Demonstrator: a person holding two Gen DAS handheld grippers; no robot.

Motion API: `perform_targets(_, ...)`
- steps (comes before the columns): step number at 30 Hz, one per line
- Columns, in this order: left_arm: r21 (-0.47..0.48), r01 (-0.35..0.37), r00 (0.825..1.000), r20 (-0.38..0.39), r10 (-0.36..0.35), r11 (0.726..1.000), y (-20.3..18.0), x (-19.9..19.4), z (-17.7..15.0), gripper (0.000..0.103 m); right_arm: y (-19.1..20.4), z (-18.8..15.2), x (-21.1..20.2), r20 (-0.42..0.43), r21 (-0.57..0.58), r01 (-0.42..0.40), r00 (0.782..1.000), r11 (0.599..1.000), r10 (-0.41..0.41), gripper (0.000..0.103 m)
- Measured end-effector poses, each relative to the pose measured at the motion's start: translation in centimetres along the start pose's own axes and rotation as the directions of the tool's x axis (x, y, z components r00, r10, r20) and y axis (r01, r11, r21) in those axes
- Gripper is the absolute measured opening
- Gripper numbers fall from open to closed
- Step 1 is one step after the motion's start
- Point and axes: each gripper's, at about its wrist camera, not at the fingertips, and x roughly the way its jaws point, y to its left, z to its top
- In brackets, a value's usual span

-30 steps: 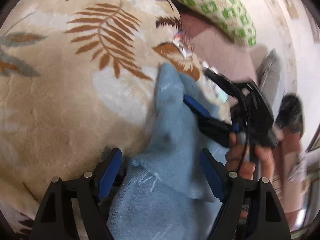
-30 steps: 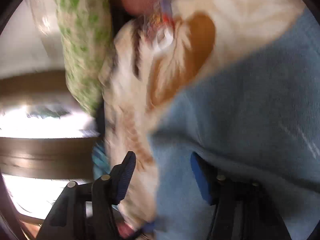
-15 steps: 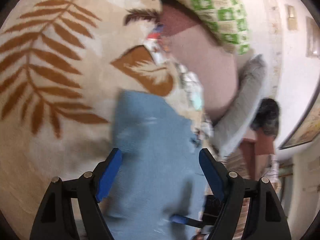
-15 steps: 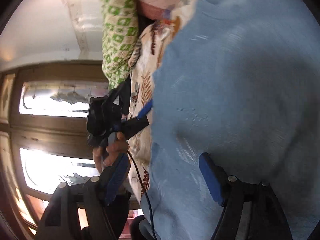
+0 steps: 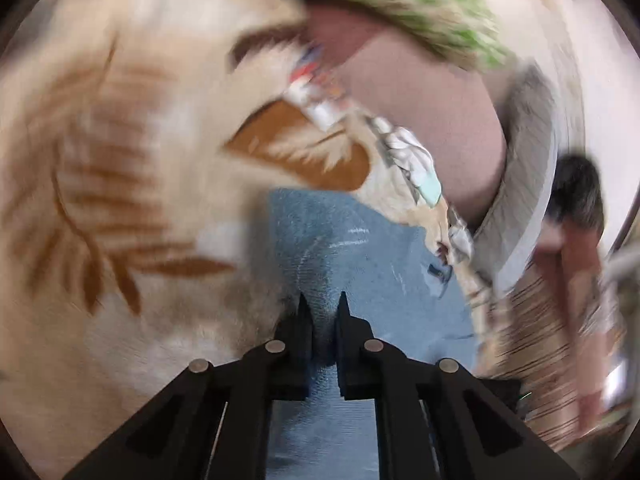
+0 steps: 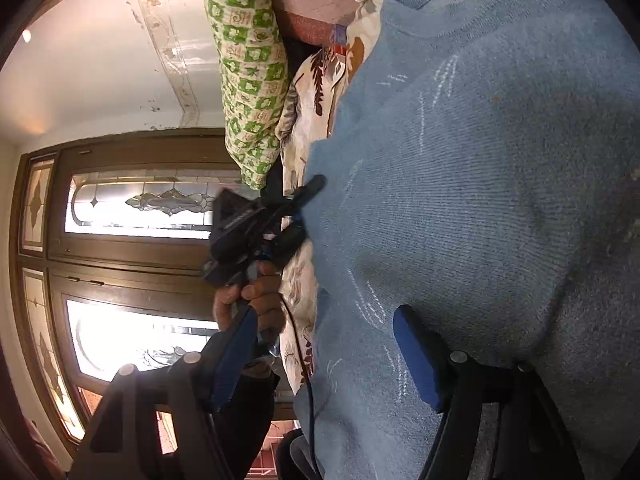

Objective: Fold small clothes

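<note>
my left gripper [image 5: 322, 308] has its fingers pinched together on the blue sweater [image 5: 360, 264], with a ridge of knit caught between the tips; they have just been closing, and the cloth is in the nip. from the right wrist view i see the same left gripper [image 6: 308, 204] biting the sweater's side edge, my left hand [image 6: 252, 300] wrapped around its handle. my right gripper [image 6: 324, 356] has its fingers apart; they have just eased inward a little, and they clamp nothing, one finger [image 6: 416, 356] lying over the knit and the other hanging off the cloth's edge.

the sweater lies spread on a bed covered with a cream blanket with brown leaves [image 5: 120, 184], close to the bed's edge. its neck hole [image 6: 416, 0] points away from me toward the green checked pillow [image 6: 248, 72], so its long axis runs from my grippers up toward that pillow, hem nearest me.

i judge this as the start of a side fold: one edge is gripped, the other not yet. the next move calls for my right fingers to close on the same side edge nearer the hem, then for both hands to lift together and carry that edge across the body, keeping the fold line parallel to the long axis so the knit does not bunch.
</note>
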Motion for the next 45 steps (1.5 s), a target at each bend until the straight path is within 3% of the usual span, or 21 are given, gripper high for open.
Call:
perform_targets(3,0.107,-0.187,0.98,-0.043,0.192,0.977,-0.3,2.9,-0.7,0.01,-0.1,0.0,0.2,0.003,-0.006,0.02,1.0,1.0,-0.02,0.07)
perform_targets(6,0.005,-0.068,0.997,-0.037,0.068,0.998,1.5,1.6,0.2,0.017,0.1,0.0,-0.1,0.003,0.017,0.028,1.0,0.999,-0.028,0.072)
perform_targets(7,-0.009,-0.059,0.998,-0.017,0.059,0.998,1.7,0.7,0.2,0.032,0.4,0.0,-0.1,-0.002,0.021,0.034,0.999,0.999,-0.034,0.072)
perform_targets(12,0.092,0.133,0.99,0.032,-0.136,0.987,-0.7,-5.1,-1.3,0.046,2.4,0.2,-6.1,0.153,-0.039,0.034,0.988,0.999,-0.028,0.073)
perform_targets(15,0.095,0.119,0.988,-0.111,-0.108,0.988,-1.7,-2.4,-2.5,0.049,1.0,1.6,-10.8,0.264,-0.003,0.064,0.963,0.998,-0.061,0.073)
perform_targets(16,0.066,0.075,0.98,-0.189,-0.061,0.995,-1.0,-0.1,-2.9,0.045,-0.6,2.2,-12.5,0.307,0.041,0.087,0.947,0.995,-0.095,0.073)
perform_targets(17,0.05,0.034,0.977,-0.214,-0.023,0.998,0.0,1.4,-3.2,0.014,-2.1,2.7,-13.7,0.338,0.092,0.12,0.93,0.989,-0.144,0.073)
perform_targets(19,-0.026,0.0,0.983,-0.185,-0.005,1.0,1.4,0.7,-2.5,0.004,-7.0,2.7,-16.2,0.388,0.309,0.072,0.901,0.948,-0.195,0.034)
perform_targets(20,-0.042,0.026,0.986,-0.164,-0.033,0.999,1.3,-0.3,-2.3,0.017,-7.1,2.6,-16.7,0.389,0.321,0.055,0.903,0.945,-0.185,0.035)
perform_targets(22,0.023,0.05,0.995,-0.084,-0.048,0.998,0.0,-2.6,-2.5,0.054,-4.7,2.4,-17.3,0.383,0.219,0.129,0.9,0.967,-0.207,0.073)
perform_targets(23,0.042,0.066,0.996,-0.068,-0.063,0.997,-0.4,-3.1,-2.8,0.081,-3.7,2.3,-17.5,0.388,0.164,0.13,0.903,0.978,-0.185,0.078)
perform_targets(24,0.062,0.049,0.996,-0.073,-0.045,0.997,-0.3,-2.6,-3.2,0.088,-3.0,2.2,-17.9,0.404,0.119,0.145,0.897,0.982,-0.182,0.078)
perform_targets(26,0.069,-0.069,0.99,-0.122,0.077,0.995,1.0,-0.6,-4.0,0.078,-4.4,2.7,-19.0,0.438,0.187,0.252,0.843,0.949,-0.311,0.075)
perform_targets(29,0.037,-0.058,0.996,-0.071,0.06,0.998,-1.0,-3.3,-4.3,0.078,-5.1,3.0,-20.3,0.405,0.31,0.228,0.846,0.923,-0.345,0.065)
perform_targets(31,0.062,0.011,1.0,0.0,-0.011,0.998,-2.7,-6.2,-4.9,0.079,-0.5,1.6,-21.3,0.453,0.168,0.317,0.816,0.933,-0.359,0.069)
perform_targets(33,0.112,-0.114,0.987,0.13,0.099,0.987,-4.6,-10.3,-6.8,0.079,2.8,-0.4,-22.1,0.475,0.078,0.316,0.822,0.945,-0.314,0.07)
perform_targets(35,0.131,-0.246,0.947,0.244,0.209,0.96,-6.2,-13.4,-8.9,0.08,7.4,-4.5,-22.9,0.546,-0.026,0.42,0.766,0.907,-0.339,0.072)
perform_targets(36,0.122,-0.355,0.899,0.318,0.302,0.927,-7.1,-15.6,-10.7,0.08,9.2,-6.2,-23.1,0.574,-0.062,0.482,0.733,0.874,-0.364,0.075)
perform_targets(39,0.131,-0.481,0.816,0.427,0.389,0.867,-9.5,-19.5,-15.6,0.083,15.5,-13.6,-22.3,0.694,-0.16,0.704,0.579,0.692,-0.428,0.078)
perform_targets(43,0.148,-0.525,0.787,0.46,0.411,0.838,-12.0,-21.8,-21.1,0.085,19.6,-22.2,-21.0,0.784,-0.194,0.841,0.442,0.504,-0.435,0.082)
perform_targets(45,0.168,-0.537,0.786,0.455,0.419,0.826,-13.1,-22.3,-23.6,0.085,20.3,-25.2,-21.4,0.782,-0.203,0.848,0.441,0.49,-0.441,0.083)
